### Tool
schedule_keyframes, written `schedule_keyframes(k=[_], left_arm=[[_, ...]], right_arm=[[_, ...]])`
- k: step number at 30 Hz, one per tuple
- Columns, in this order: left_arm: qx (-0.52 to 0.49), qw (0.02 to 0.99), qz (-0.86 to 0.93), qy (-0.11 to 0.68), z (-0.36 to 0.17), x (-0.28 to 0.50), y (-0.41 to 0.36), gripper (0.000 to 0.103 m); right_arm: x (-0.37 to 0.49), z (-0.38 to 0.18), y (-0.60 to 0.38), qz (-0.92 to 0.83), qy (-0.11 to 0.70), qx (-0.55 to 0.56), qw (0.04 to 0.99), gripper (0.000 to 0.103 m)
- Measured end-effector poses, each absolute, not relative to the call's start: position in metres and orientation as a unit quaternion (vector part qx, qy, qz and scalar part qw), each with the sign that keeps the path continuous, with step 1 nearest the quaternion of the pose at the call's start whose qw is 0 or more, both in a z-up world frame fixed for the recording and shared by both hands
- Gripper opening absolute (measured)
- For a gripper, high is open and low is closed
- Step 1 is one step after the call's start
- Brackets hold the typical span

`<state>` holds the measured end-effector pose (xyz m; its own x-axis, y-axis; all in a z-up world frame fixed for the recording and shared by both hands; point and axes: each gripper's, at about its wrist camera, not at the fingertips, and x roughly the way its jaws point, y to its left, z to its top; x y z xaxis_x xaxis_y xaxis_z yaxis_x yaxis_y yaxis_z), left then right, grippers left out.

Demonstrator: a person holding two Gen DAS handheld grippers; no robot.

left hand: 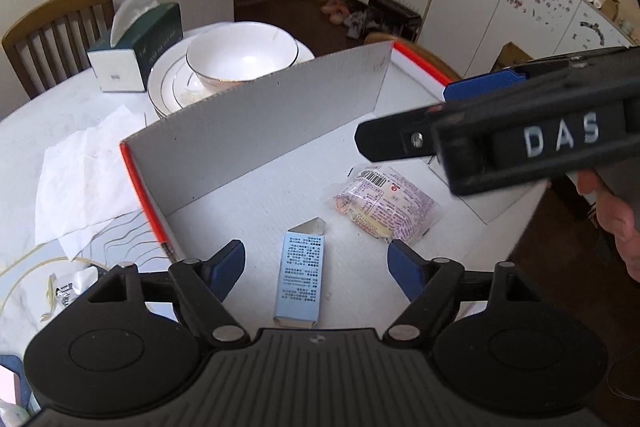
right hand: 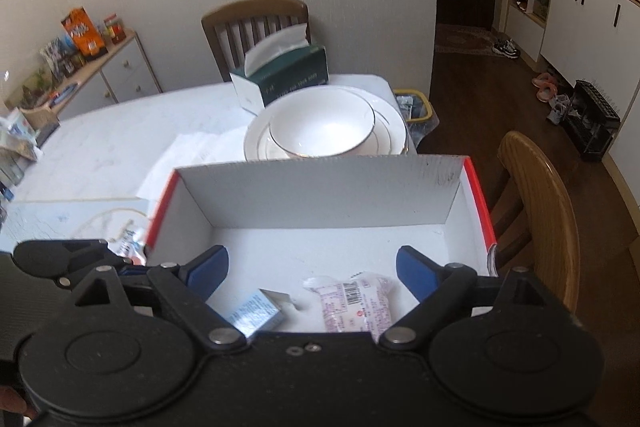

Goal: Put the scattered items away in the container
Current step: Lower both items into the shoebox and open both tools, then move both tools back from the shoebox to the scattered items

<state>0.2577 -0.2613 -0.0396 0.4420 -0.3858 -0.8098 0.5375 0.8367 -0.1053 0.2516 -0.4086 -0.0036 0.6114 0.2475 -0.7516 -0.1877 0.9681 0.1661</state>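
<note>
A white cardboard box (left hand: 260, 115) with red outer sides stands open on the table. On its floor lie a light-blue small carton (left hand: 298, 279) and a pink snack packet (left hand: 384, 201). My left gripper (left hand: 316, 255) hovers open above the carton, pads well apart and touching nothing. My right gripper (left hand: 408, 115) reaches in from the right, above the packet. In the right wrist view the right gripper (right hand: 311, 259) is open over the box (right hand: 320, 187), with the carton (right hand: 256, 315) and packet (right hand: 356, 303) below it. A small printed wrapper (right hand: 130, 247) lies outside the box's left wall.
Behind the box are a white bowl on stacked plates (left hand: 242, 57), a green tissue box (left hand: 136, 47) and a crumpled paper sheet (left hand: 84, 179). A wooden chair (right hand: 540, 211) stands at the box's right, beyond the table edge. A person's hand (left hand: 616, 219) holds the right gripper.
</note>
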Motion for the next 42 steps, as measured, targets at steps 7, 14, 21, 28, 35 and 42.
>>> schedule_keyframes(k=[7,14,21,28,35,42], left_arm=[[0.076,0.856,-0.292,0.421,-0.023,0.233,-0.240,0.092],[0.034,0.869,-0.302,0.391,-0.001,0.219,-0.205,0.102],[0.003,0.879,-0.305,0.366,0.010,0.206,-0.164,0.103],[-0.014,0.882,-0.293,0.369,0.006,0.195,-0.120,0.103],[-0.005,0.895,-0.256,0.366,0.003,0.180,-0.077,0.103],[-0.001,0.904,-0.233,0.357,0.002,0.168,-0.032,0.103]], right_arm=[[0.231,0.010,-0.398,0.108,0.394,0.043,0.912,0.092],[0.211,0.020,-0.380,0.098,0.369,0.054,0.923,0.092],[0.189,0.026,-0.355,0.094,0.351,0.062,0.930,0.092],[0.176,0.023,-0.328,0.090,0.349,0.068,0.930,0.092],[0.164,0.015,-0.300,0.091,0.352,0.074,0.929,0.092],[0.157,0.008,-0.265,0.097,0.355,0.069,0.927,0.092]])
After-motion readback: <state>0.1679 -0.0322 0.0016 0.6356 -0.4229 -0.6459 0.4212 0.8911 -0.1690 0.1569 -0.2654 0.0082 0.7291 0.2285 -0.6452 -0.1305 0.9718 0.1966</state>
